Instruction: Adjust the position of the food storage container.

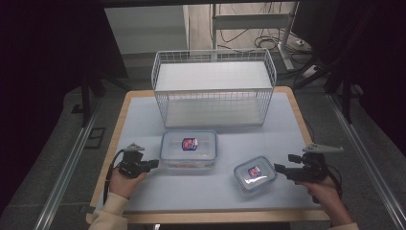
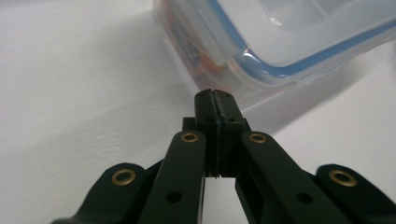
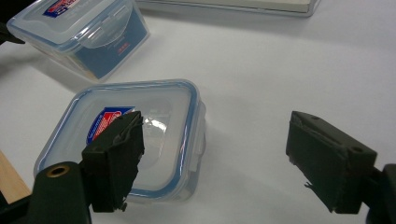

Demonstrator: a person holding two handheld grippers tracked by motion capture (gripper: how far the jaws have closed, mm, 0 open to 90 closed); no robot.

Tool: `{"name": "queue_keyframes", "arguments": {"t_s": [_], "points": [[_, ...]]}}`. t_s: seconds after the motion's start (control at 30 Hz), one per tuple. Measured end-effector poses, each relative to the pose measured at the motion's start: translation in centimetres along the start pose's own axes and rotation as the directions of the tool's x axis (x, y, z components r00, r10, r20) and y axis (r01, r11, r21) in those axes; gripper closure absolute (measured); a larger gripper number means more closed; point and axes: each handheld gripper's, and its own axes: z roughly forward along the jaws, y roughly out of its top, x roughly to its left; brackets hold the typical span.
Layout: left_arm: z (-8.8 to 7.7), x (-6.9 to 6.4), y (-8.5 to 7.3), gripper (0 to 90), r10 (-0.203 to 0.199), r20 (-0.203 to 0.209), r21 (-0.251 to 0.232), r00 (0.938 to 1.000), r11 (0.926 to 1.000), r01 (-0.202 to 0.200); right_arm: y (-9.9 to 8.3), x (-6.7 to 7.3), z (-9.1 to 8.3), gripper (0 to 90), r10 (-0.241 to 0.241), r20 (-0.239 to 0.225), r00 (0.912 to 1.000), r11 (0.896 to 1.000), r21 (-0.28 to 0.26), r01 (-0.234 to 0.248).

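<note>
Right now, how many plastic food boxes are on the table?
2. The larger box sits mid-table in front of the wire basket; the smaller box lies nearer the right gripper.

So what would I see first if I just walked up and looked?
Probably the big white wire basket at the back of the table. In front sit two clear boxes with blue-edged lids: a larger box beside the shut left gripper, and a smaller box near the open right gripper.
</note>
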Motion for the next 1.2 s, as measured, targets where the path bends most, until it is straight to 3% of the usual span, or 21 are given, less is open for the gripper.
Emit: {"name": "queue_keyframes", "arguments": {"t_s": [0.07, 0.13, 0.4, 0.63, 1.0, 1.2], "points": [[0.3, -0.4, 0.1, 90.0, 0.011, 0.011, 0.003, 0.9999, 0.9999, -0.011, 0.0, 0.0, 0.0, 19.3, 0.000, 0.001, 1.0000, 1.000, -0.001, 0.000], [0.5, -0.6, 0.1, 90.0, 0.023, -0.012, 0.011, 0.9997, 0.9997, -0.023, 0.0, 0.0, 0.0, 19.4, 0.000, 0.000, 1.0000, 1.000, 0.000, 0.000], [1.1, -0.9, 0.4, 90.0, -0.005, 0.012, -0.003, 0.9999, 1.0000, 0.005, 0.0, 0.0, 0.1, 19.5, 0.002, 0.001, 1.0000, 1.000, 0.004, -0.002], [2.3, -2.1, 1.6, 90.0, 0.009, 0.023, -0.009, 0.9997, 0.9999, -0.008, 0.0, 0.0, 0.2, 19.4, 0.003, -0.005, 1.0000, 1.000, 0.004, -0.003], [4.4, -2.3, 3.0, 90.0, -0.015, 0.047, -0.012, 0.9988, 0.9998, 0.015, -0.1, 0.0, 0.4, 19.4, 0.002, -0.008, 1.0000, 1.000, 0.012, -0.002], [5.6, -2.9, 4.1, 90.0, 0.003, 0.050, 0.003, 0.9987, 1.0000, -0.003, -0.1, 0.0, 0.4, 19.4, 0.002, -0.011, 0.9999, 1.000, 0.013, -0.002]]}}
